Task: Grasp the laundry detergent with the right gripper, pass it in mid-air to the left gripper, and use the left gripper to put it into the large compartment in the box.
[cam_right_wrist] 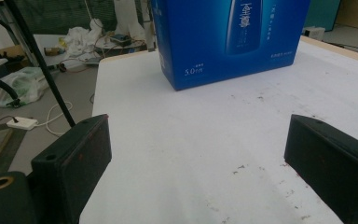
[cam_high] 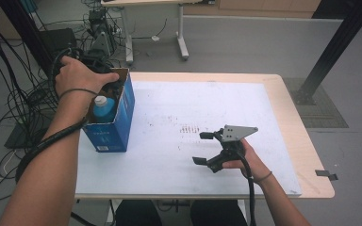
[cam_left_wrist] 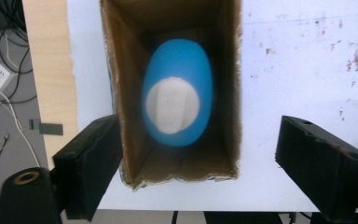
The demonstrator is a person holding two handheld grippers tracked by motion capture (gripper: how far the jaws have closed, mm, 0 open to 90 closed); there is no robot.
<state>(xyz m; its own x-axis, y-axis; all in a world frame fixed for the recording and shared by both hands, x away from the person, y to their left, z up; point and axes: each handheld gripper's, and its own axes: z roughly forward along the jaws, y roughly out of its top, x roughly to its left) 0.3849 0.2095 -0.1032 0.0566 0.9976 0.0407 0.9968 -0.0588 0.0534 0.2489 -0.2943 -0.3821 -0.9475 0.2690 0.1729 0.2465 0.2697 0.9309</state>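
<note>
Bottle [cam_left_wrist: 177,98] is seen upright inside blue box [cam_high: 118,120] at table's [cam_high: 283,94] left edge; L gripper [cam_left_wrist: 198,163] held above, jaws apart, empty. R gripper [cam_high: 206,148] rested near front edge, jaws apart.

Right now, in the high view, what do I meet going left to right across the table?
Left claw over the open blue box with the blue bottle inside → rust-coloured specks on the white table top → right claw, jaws open, resting on the table.

Black gripper [cam_high: 206,148] (grey three-cornered plate on top), black cable, dark wristbands.
</note>
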